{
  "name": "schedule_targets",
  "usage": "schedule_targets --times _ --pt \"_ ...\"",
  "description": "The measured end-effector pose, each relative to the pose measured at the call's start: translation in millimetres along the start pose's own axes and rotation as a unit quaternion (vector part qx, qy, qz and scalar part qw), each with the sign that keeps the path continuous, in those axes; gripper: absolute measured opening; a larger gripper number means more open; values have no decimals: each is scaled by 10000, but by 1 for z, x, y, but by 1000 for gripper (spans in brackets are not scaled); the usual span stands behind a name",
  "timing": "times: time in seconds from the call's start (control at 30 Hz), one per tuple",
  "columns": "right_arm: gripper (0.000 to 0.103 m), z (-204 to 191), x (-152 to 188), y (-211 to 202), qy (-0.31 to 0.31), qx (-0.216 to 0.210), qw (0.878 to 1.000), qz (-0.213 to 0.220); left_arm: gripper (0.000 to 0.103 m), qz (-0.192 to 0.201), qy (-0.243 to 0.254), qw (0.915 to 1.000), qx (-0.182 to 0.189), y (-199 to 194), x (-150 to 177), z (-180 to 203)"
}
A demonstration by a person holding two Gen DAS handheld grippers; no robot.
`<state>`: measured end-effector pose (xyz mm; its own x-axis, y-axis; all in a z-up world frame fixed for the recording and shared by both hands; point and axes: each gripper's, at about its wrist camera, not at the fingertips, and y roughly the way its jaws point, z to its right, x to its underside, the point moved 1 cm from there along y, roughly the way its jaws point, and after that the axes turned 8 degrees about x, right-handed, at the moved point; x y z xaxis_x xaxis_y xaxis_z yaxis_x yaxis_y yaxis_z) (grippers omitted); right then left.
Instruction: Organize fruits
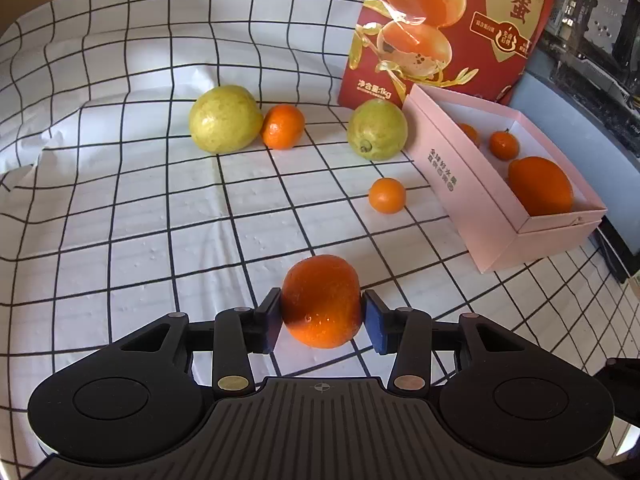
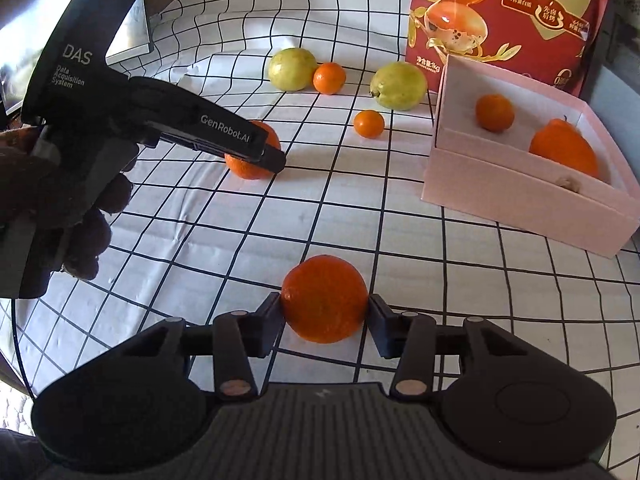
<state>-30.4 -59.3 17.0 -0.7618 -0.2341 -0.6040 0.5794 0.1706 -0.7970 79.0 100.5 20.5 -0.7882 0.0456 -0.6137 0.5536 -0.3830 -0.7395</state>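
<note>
Both grippers hold round, smooth-skinned fruit by narrow pads, so the likeliest failure is a slip: each orange is pinched only at its widest girth, and a tilt or jerk on the way to the pink box (image 2: pixel 516 196) could let it roll out and run across the checked tablecloth (image 1: pixel 140 216). Too hard a squeeze could bruise the rind instead. A second risk is a clash, since both loads seem bound for the same box at the cloth's right edge, where two or three pieces already take up floor space. The left gripper (image 1: pixel 322 316) is closed on a large orange (image 1: pixel 322 300), pads touching both flanks, the fruit apparently resting on the cloth near its front edge. The right gripper (image 2: pixel 325 312) clamps a mandarin (image 2: pixel 325 298) likewise; whether that one is lifted I cannot tell. Loose fruit waits further back: two guavas (image 1: pixel 224 118) (image 1: pixel 377 128) and a tangerine (image 1: pixel 283 126) toward the far edge, and a small kumquat-like orange (image 1: pixel 387 195) just beside the box's wall.
</note>
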Motion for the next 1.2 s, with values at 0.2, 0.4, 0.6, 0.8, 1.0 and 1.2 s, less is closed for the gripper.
schedule_targets --times 0.2,0.4,0.6,0.8,1.0,1.2 --pt "46 0 1 2 -15 -8 10000 -25 47 -54 -193 9993 325 -10 12 0" --pt "37 7 0 -4 84 49 9999 63 47 -250 68 9975 662 -25 38 24" --pt "33 27 -5 -17 132 215 9992 321 47 -481 42 9941 975 -25 54 43" --pt "34 40 -8 -16 297 136 9991 267 47 -424 -142 9943 965 -29 56 43" --pt "38 14 -2 -4 174 -36 9998 128 47 -347 -352 9961 735 -47 59 25" --pt "41 -4 4 0 -87 144 9997 154 47 -284 -559 9963 584 -58 65 10"
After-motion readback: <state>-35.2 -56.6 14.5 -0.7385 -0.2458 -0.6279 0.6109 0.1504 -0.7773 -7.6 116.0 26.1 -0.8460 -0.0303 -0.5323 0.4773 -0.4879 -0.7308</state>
